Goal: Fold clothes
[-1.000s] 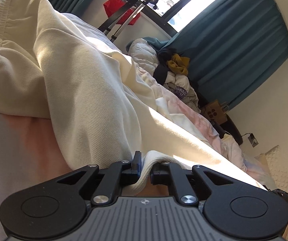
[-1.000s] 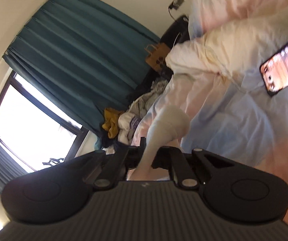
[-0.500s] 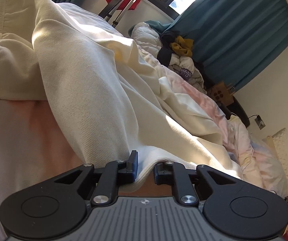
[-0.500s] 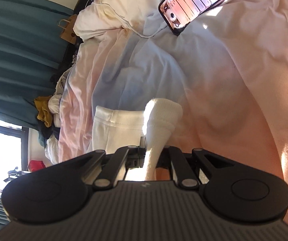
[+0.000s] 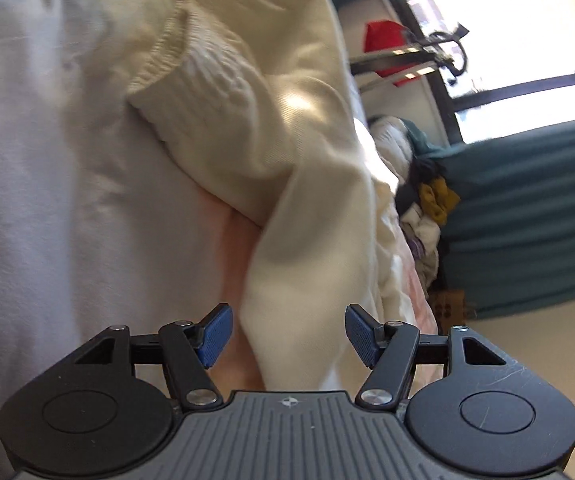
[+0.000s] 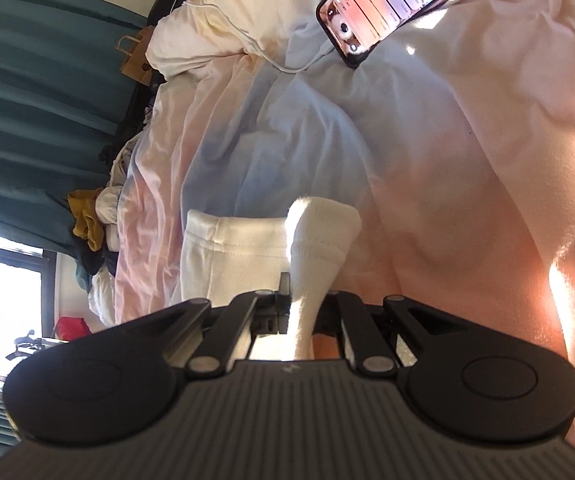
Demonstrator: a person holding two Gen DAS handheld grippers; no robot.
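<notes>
A cream ribbed garment lies crumpled on the pale pink bedsheet. Its lower end runs down between the blue pads of my left gripper, whose jaws are opening. The pads stand clear of the cloth on both sides. In the right wrist view, my right gripper is shut on a folded cuff of the same cream garment, which sticks up from between the jaws. A flat hemmed part rests on the bed just left of it.
A lit phone with a white cable lies on the rumpled duvet ahead of the right gripper. A heap of other clothes sits against the teal curtain. A red item hangs on a rack by the window.
My left gripper has let go of the garment's edge, spread its jaws and rolled, pulling back along the bed. The right gripper dropped toward the bed, still shut on the cuff.
</notes>
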